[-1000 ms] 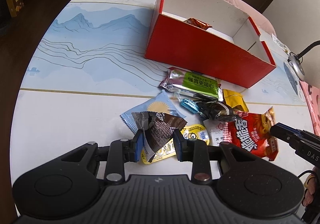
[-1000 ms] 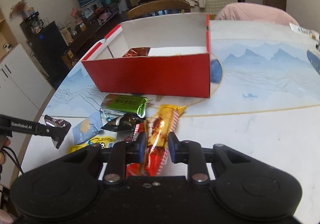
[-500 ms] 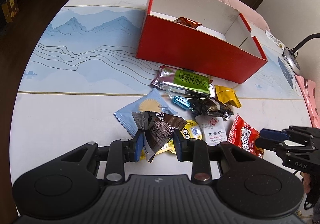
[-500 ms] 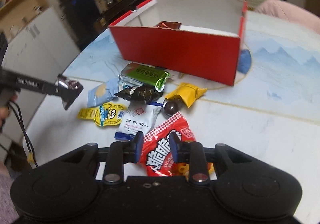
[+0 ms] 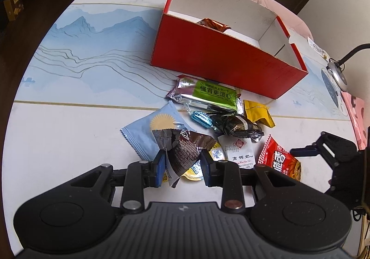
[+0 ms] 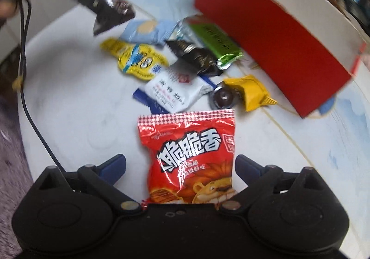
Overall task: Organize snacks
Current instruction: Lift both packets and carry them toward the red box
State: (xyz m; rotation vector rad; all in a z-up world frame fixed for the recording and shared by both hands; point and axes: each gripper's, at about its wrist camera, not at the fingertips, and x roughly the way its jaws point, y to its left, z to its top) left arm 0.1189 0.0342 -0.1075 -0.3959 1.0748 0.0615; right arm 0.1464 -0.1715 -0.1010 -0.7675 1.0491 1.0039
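My left gripper (image 5: pixel 182 164) is pinching a brown-and-silver wrapper (image 5: pixel 182 145), the two blue pads pressed onto its lower edge, and in the right wrist view that same wrapper (image 6: pixel 113 12) hangs clear above the table at about ten o'clock. My right gripper (image 6: pixel 180 163) has its jaws opening, already spread wide, with the red snack bag (image 6: pixel 192 159) lying flat on the white table (image 6: pixel 69 101) between them and neither pad touching it; that view is smeared with motion blur. From the left wrist camera the red bag (image 5: pixel 278 161) sits at about four o'clock of the pile, with the right gripper's dark fingers just beyond it at three o'clock. The rest of the snacks are clustered on the table: a green-and-silver bar (image 5: pixel 208 94) at twelve o'clock of the heap, a light blue sachet (image 5: pixel 150 134) at nine, a dark foil packet (image 5: pixel 238 126) in the middle, a small teal candy (image 5: pixel 201 118) just beside it, a yellow wrapped sweet (image 5: pixel 257 112) at two o'clock, a white sachet (image 5: pixel 238 152) touching the dark packet, and a yellow pouch (image 6: pixel 136 60) partly under my held wrapper. The red box (image 5: pixel 222 53) stands open at one o'clock behind the pile, with one orange-brown snack (image 5: pixel 214 25) inside.
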